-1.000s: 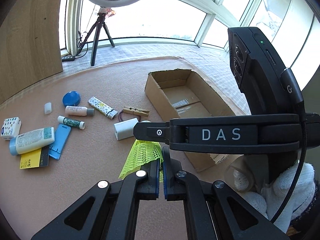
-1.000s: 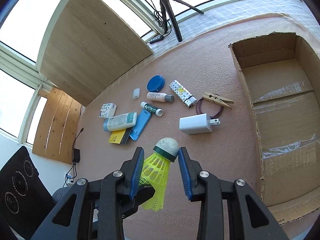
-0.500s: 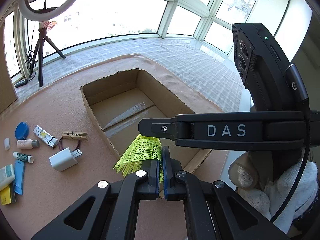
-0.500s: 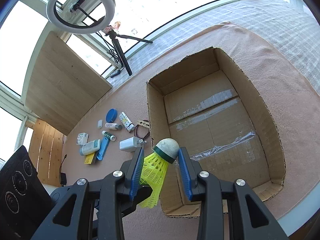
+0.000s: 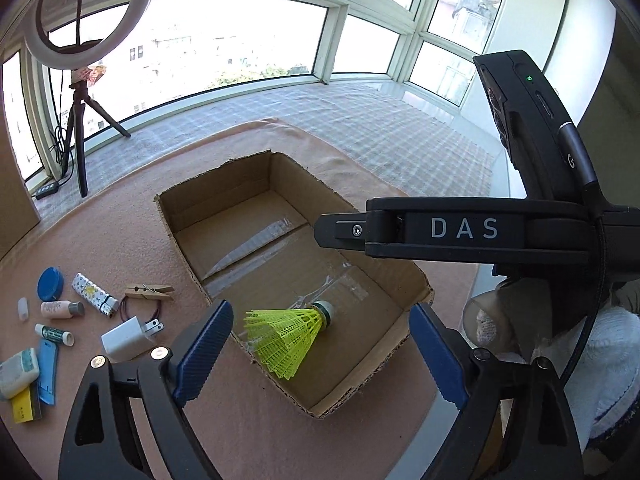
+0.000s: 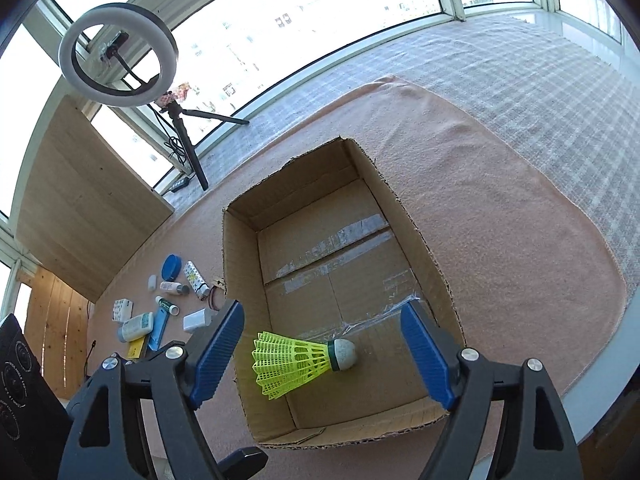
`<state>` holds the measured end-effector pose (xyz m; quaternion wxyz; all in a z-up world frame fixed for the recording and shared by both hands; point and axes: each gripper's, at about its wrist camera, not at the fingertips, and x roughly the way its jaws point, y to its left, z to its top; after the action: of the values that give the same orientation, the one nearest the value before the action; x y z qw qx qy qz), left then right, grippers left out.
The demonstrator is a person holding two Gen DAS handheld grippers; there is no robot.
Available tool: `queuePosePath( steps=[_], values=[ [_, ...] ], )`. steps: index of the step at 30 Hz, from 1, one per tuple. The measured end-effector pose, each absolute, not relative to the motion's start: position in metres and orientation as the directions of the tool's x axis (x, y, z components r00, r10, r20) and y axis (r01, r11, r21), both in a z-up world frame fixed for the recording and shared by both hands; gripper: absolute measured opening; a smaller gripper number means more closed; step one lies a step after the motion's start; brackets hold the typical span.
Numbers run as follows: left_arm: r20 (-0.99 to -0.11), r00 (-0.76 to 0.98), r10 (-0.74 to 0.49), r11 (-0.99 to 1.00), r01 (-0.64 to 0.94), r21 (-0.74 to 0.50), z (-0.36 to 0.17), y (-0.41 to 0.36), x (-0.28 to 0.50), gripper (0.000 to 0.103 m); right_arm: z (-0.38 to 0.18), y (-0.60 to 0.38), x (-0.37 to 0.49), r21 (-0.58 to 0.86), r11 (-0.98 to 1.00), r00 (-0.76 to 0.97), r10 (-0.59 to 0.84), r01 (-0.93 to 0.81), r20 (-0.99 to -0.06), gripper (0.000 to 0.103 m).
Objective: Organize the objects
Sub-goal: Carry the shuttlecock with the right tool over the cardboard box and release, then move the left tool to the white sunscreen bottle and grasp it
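Observation:
A yellow shuttlecock [image 5: 286, 336] [image 6: 298, 360] with a white cork lies on its side at the near end of the open cardboard box [image 5: 176, 232] [image 6: 240, 264]. My left gripper [image 5: 320, 352] hovers above it with its jaws opening wide, and the blue pads [image 5: 204, 348] touch nothing. My right gripper [image 6: 322, 354] hangs over the same spot. Its jaws are also opening, with the shuttlecock lying free below and between the pads [image 6: 428, 356]. The right gripper's black body [image 5: 460, 232] crosses the left wrist view, held by a gloved hand [image 5: 600, 344].
Loose items lie on the pink cloth left of the box: a white charger [image 5: 126, 338], a clothespin [image 5: 149, 291], a lighter [image 5: 94, 295], a blue lid [image 5: 51, 283], small bottles and a tube. A ring light on a tripod [image 6: 120, 56] stands behind. The table edge [image 6: 592, 360] runs close on the right.
Both grippers swung right, from above the loose items to above the box. Both jaws then opened and let go of the shuttlecock, which dropped into the box.

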<state>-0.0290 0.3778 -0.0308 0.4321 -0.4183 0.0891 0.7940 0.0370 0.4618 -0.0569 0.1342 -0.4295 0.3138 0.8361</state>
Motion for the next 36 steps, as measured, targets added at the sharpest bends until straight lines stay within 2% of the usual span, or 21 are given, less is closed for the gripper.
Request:
queuePosePath(
  steps=[11, 23, 36],
  values=[
    [-0.755, -0.313, 0.576, -0.676, -0.701, -0.226, -0.036, 0.336, -0.043, 0.092, -0.058, 0.440, 0.025, 0.402, -0.794, -0.583, -0.075, -0.455, -0.809, 0.077],
    [-0.794, -0.432, 0.427, -0.852, -0.486, -0.194, -0.044, 0.204, -0.097, 0.092, -0.055, 0.386, -0.012, 0.391, -0.856, -0.571, -0.144, -0.337, -0.808, 0.077],
    [-0.866, -0.435, 0.247, -0.954, -0.265, -0.139, -0.060, 0.078, -0.194, 0.091, -0.039, 0.294, -0.038, 0.188, -0.961, -0.572, -0.040, -0.203, -0.819, 0.077]
  ],
)
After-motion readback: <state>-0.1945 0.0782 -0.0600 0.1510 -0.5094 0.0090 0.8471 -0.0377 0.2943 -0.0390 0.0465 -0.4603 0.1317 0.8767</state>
